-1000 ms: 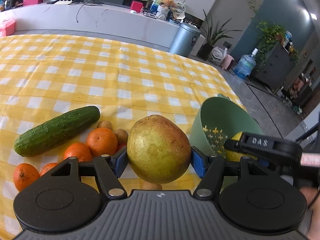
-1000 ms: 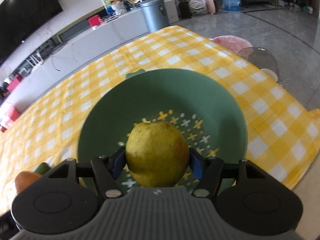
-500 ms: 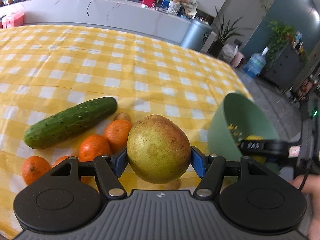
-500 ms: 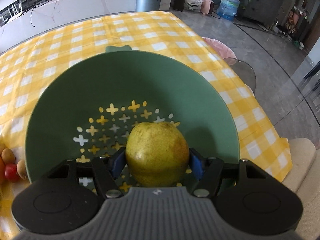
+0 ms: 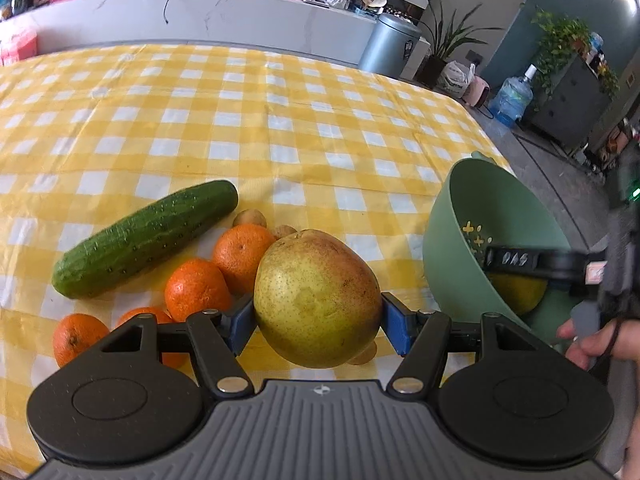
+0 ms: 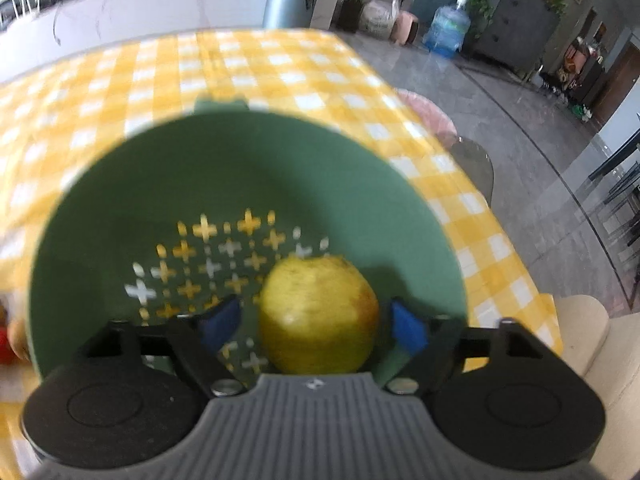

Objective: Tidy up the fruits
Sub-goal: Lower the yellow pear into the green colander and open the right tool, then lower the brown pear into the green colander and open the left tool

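- Left wrist view showed the left gripper [image 5: 318, 330] clamped on a large pear [image 5: 317, 298], both blue pads pressed to its sides; the fruit hung above the yellow checked tablecloth [image 5: 240, 120]
- a cucumber [image 5: 146, 238] lay on the cloth to the left; several oranges [image 5: 198, 288] clustered beside it, touching one another
- a green colander [image 5: 460, 216] stood at the right edge of the table; a hand [image 5: 592, 340] was beside it
- right wrist view, blurred: the right gripper [image 6: 316, 322] had just been opening; its pads stood apart from the second pear [image 6: 318, 316], which sat between them inside the colander [image 6: 240, 168], on its perforated bottom
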{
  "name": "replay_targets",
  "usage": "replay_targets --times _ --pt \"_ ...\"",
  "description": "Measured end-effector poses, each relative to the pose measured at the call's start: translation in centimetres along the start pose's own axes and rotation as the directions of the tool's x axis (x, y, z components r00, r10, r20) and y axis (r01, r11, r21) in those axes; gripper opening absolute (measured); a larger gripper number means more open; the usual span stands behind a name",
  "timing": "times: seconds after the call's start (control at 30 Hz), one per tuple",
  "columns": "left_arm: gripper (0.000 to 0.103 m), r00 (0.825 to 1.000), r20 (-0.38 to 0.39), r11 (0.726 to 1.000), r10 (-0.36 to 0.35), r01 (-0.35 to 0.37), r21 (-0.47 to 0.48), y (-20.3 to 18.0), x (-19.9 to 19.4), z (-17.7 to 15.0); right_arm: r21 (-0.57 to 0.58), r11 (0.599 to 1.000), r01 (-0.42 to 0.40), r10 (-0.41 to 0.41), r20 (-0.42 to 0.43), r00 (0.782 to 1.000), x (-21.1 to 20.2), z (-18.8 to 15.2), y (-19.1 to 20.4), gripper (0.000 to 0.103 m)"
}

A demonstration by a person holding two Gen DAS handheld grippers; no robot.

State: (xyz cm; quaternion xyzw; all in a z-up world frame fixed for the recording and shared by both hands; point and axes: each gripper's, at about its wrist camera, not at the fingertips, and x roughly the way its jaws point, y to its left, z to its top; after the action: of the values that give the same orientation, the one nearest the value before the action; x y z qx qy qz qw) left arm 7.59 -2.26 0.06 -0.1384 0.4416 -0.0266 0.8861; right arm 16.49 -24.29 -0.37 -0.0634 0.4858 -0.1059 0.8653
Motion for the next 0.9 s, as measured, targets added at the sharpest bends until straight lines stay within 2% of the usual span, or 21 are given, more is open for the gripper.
replay_targets --times 0.07,0.13,0.23,0.3,0.4,0.53,0.57,0.73,0.83,0.9 --pt "0.074 1.0 0.002 0.999 0.015 -0.015 0.041 -0.4 -0.2 0.0 0.021 1.0 -0.012 0.012 0.038 0.999 -0.8 0.0 -0.5 0.083" --pt "0.074 1.0 0.003 0.997 0.023 -0.023 0.068 -0.7 -0.4 0.0 0.05 0.998 -0.047 0.043 0.08 0.996 -1.5 -0.2 -1.1 0.09" --pt "0.075 1.0 -0.001 0.997 0.03 -0.03 0.077 -0.9 -0.8 0.1 0.121 0.986 -0.114 0.091 0.182 0.979 -3.1 -0.6 -2.5 0.091" --pt "0.075 0.998 -0.013 0.992 0.061 -0.059 0.113 -1.1 -1.2 0.3 0.186 0.969 -0.161 0.108 0.267 0.958 -4.5 -1.2 -3.9 0.091" --pt "0.075 0.997 0.011 0.989 0.077 -0.078 0.128 -1.0 -2.2 0.8 0.282 0.934 -0.22 0.102 0.378 0.92 -6.5 -2.4 -6.1 0.093" --pt "0.075 0.999 0.017 0.99 0.031 -0.033 0.138 -1.8 -3.0 2.1 0.373 0.873 -0.313 0.092 0.505 0.858 -8.3 -4.7 -9.1 0.093" --pt "0.075 1.0 0.016 0.99 0.012 -0.015 0.141 -2.2 -3.0 2.5 0.386 0.862 -0.328 0.092 0.519 0.85 -8.6 -5.1 -9.7 0.093" --pt "0.075 0.999 0.028 0.973 -0.041 0.034 0.227 -5.3 -2.7 3.4 0.436 0.827 -0.354 0.094 0.514 0.853 -8.3 -6.0 -11.5 0.093" --pt "0.075 0.999 0.013 0.972 -0.049 0.045 0.229 -7.0 -1.6 4.1 0.457 0.8 -0.389 0.129 0.502 0.855 -7.2 -6.1 -12.1 0.093" --pt "0.075 0.996 -0.014 0.97 -0.091 0.092 0.226 -8.0 -0.8 4.7 0.453 0.794 -0.406 0.15 0.5 0.853 -6.9 -6.3 -12.2 0.093"
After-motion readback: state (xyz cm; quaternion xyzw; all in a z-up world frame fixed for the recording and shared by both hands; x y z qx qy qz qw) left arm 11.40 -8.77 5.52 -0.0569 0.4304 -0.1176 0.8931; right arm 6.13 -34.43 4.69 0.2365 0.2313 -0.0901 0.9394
